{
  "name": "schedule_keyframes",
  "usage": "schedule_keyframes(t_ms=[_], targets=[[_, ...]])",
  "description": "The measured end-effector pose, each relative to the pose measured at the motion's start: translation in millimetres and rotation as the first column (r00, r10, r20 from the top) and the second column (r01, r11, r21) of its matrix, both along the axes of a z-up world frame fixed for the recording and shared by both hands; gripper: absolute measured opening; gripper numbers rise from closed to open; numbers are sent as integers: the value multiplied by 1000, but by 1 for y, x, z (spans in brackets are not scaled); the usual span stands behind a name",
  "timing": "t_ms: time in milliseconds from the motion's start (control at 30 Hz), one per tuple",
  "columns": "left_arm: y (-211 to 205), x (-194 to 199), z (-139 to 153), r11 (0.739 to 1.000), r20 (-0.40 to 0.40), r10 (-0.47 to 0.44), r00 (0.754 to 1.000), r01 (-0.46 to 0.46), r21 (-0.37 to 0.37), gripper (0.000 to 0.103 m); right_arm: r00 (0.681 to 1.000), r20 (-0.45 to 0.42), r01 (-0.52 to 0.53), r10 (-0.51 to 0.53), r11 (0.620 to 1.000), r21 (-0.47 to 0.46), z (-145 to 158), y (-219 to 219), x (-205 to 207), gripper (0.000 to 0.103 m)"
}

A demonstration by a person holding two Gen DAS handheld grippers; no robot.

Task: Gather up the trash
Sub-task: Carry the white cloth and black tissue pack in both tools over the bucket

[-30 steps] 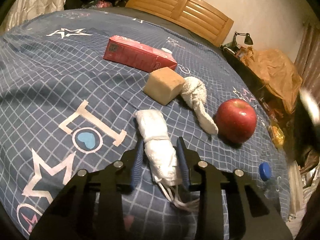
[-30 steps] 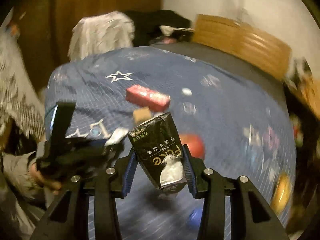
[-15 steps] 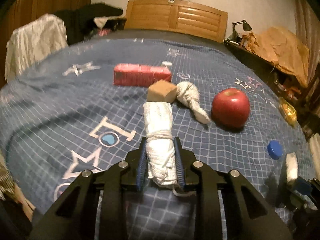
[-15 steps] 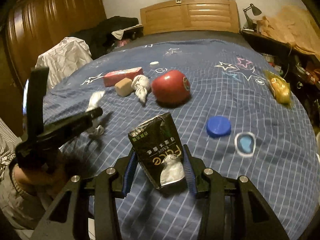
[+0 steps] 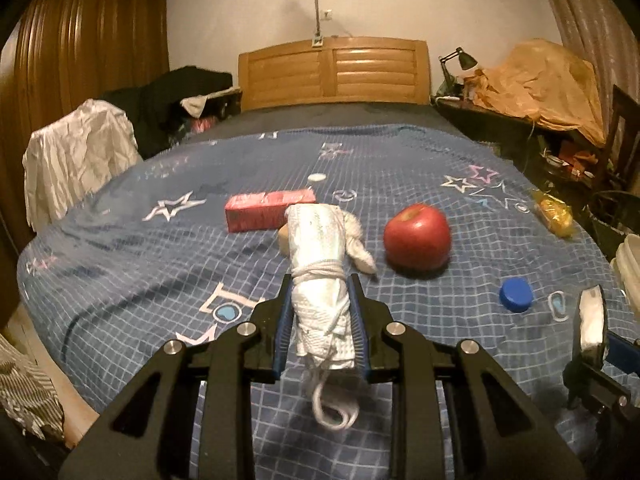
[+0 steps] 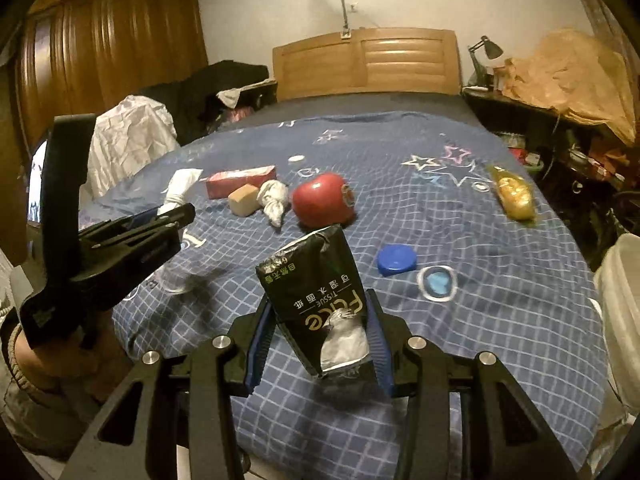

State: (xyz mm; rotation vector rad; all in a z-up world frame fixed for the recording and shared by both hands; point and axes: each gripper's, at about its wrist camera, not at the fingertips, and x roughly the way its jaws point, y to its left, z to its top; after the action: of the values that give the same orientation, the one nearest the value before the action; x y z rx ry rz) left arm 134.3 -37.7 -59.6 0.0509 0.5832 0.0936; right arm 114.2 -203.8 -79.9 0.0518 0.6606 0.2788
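Trash is held in both tools: the left hand-held gripper (image 5: 321, 316) is pinched on a tied white paper bundle (image 5: 318, 264), and the right hand-held gripper (image 6: 320, 334) is clamped on a black tissue packet (image 6: 320, 300), both lifted clear of the bed (image 6: 500, 300). A white bin (image 6: 618, 300) is glimpsed at 3 o'clock; that is judged the drop point. Each piece should be carried level over the rim before the fingers are spread. A crumpled tissue (image 6: 274, 200) at 11 o'clock of the packet, beside the apple (image 6: 322, 204), is left for collecting.
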Motion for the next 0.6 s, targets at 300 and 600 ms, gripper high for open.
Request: schedule_keyframes(t_ms=[300,600], targets=[[-65,-2,36,992,77,-123,989,120,39,25,977,98,189,-191,981,32,33,-83,-27,45],[-190,0,68,931,134,-364,922,358,66,25,863,169,475,-477,878,56,74,-220,-73,45]])
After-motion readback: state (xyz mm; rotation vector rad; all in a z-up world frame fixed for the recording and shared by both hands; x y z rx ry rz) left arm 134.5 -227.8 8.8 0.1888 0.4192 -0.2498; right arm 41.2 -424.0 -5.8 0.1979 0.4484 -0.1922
